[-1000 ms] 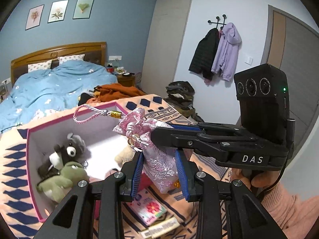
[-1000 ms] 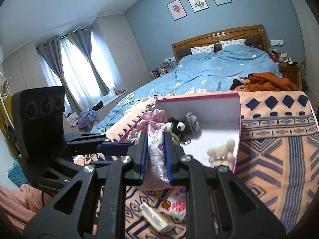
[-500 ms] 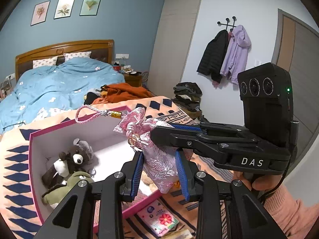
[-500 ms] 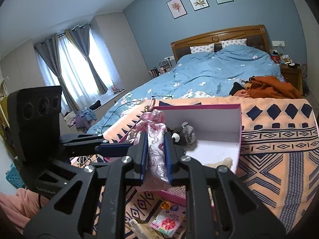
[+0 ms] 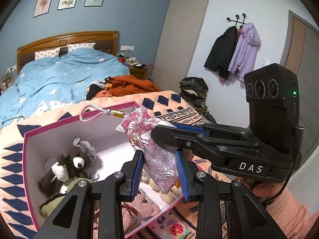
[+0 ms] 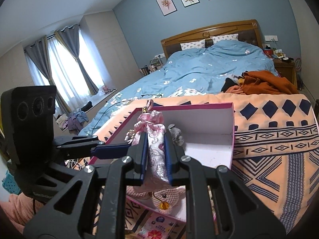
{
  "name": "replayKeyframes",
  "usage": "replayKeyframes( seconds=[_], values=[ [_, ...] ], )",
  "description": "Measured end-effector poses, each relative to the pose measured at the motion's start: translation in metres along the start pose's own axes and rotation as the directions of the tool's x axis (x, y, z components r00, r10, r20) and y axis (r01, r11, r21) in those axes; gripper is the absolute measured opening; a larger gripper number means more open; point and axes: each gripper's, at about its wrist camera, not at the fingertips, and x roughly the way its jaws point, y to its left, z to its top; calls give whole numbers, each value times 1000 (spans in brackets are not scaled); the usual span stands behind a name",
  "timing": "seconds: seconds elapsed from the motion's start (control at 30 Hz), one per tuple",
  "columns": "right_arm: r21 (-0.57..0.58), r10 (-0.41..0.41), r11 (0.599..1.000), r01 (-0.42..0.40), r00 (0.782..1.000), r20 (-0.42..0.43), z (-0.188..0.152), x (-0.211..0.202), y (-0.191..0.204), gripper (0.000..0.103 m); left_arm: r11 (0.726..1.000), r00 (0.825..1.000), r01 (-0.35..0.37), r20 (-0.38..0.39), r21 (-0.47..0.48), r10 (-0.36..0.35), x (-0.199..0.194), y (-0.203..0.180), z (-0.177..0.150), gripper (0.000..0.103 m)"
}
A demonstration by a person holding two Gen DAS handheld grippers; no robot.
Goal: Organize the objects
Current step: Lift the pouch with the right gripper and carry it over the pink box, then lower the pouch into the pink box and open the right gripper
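A pink brocade drawstring pouch with a cord loop and gold bead hangs above an open pink-rimmed white box. My left gripper is shut on the pouch's body. My right gripper is shut on the same pouch and reaches in from the right in the left wrist view. In the right wrist view the left gripper comes in from the left. Inside the box lie a brown bear, a green plush, a pink crochet toy and a grey plush.
The box rests on an orange-and-navy patterned blanket at the foot of a bed with a blue duvet. Orange clothes lie behind the box. A flowered sticker sheet lies in front of it. Coats hang on the far wall.
Both grippers have carried the pouch forward together, from the box's near edge to over its inside. The box and its toys now sit closer and lower in both views.
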Motion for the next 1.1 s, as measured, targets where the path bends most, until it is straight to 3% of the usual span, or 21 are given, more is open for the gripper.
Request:
replayKeyframes(
  seconds=[0.47, 0.67, 0.87, 1.1],
  values=[
    [67, -55, 996, 60, 996, -71, -8, 33, -34, 20, 998, 996, -15, -87, -58, 10, 46, 16, -1, 32],
    [102, -116, 987, 126, 988, -103, -12, 43, -49, 21, 995, 994, -35, -107, -98, 24, 61, 23, -1, 32],
    [149, -176, 970, 191, 978, -111, -17, 41, -64, 21, 993, 994, -75, -82, -86, 68, 55, 23, -10, 34],
    [138, -163, 975, 175, 982, -92, -26, 25, -56, 23, 993, 996, -94, -12, -67, 93, 30, 15, -25, 50]
  ],
)
